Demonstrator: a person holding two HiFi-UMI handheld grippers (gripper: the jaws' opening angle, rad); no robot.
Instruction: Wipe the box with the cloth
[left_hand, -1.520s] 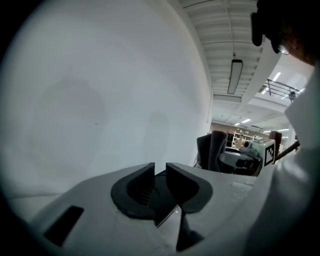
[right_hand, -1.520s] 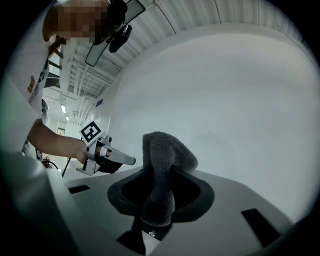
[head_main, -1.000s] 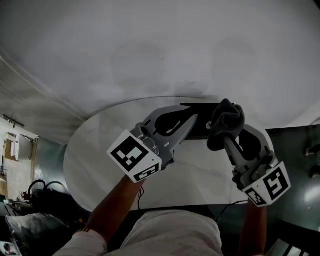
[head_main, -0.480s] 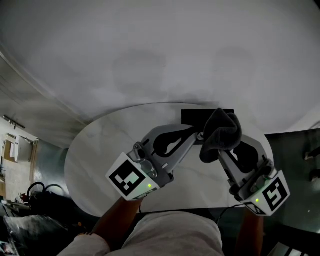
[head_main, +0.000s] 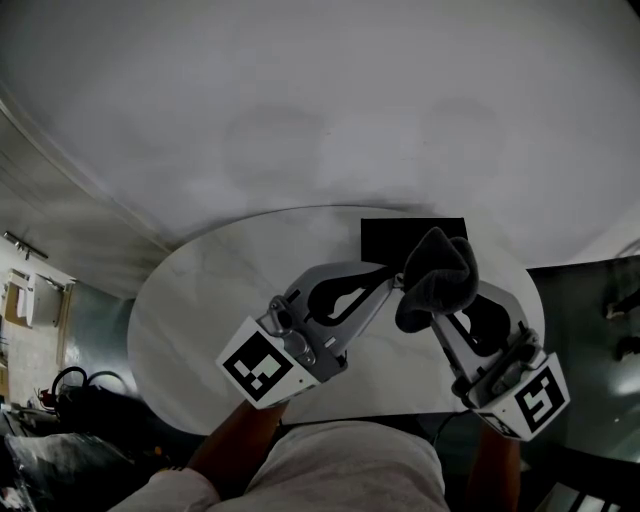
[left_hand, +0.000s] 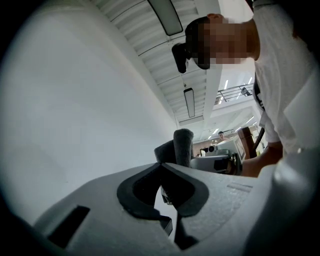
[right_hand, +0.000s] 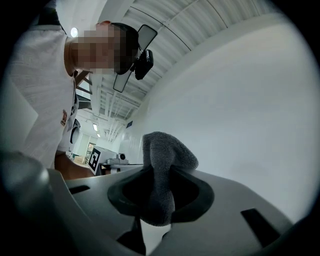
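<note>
A flat black box (head_main: 395, 238) lies at the far side of the round white table (head_main: 200, 300). My right gripper (head_main: 432, 312) (right_hand: 159, 172) is shut on a dark grey cloth (head_main: 440, 270) (right_hand: 165, 155), which bunches up above its jaws, in front of the box. My left gripper (head_main: 396, 282) (left_hand: 161, 164) is shut, its tips meeting right against the cloth's left side. The cloth (left_hand: 183, 145) rises just past those tips in the left gripper view. Whether a fold is nipped there does not show. Both grippers hang above the table, short of the box.
A white wall stands behind the table. Dark floor (head_main: 590, 320) shows to the right, and clutter with cables (head_main: 60, 385) lies at the lower left. My white-clad body fills the bottom of the head view.
Both grippers drew back toward me, uncovering more of the box. The left gripper's tips swung over to the cloth and closed.
</note>
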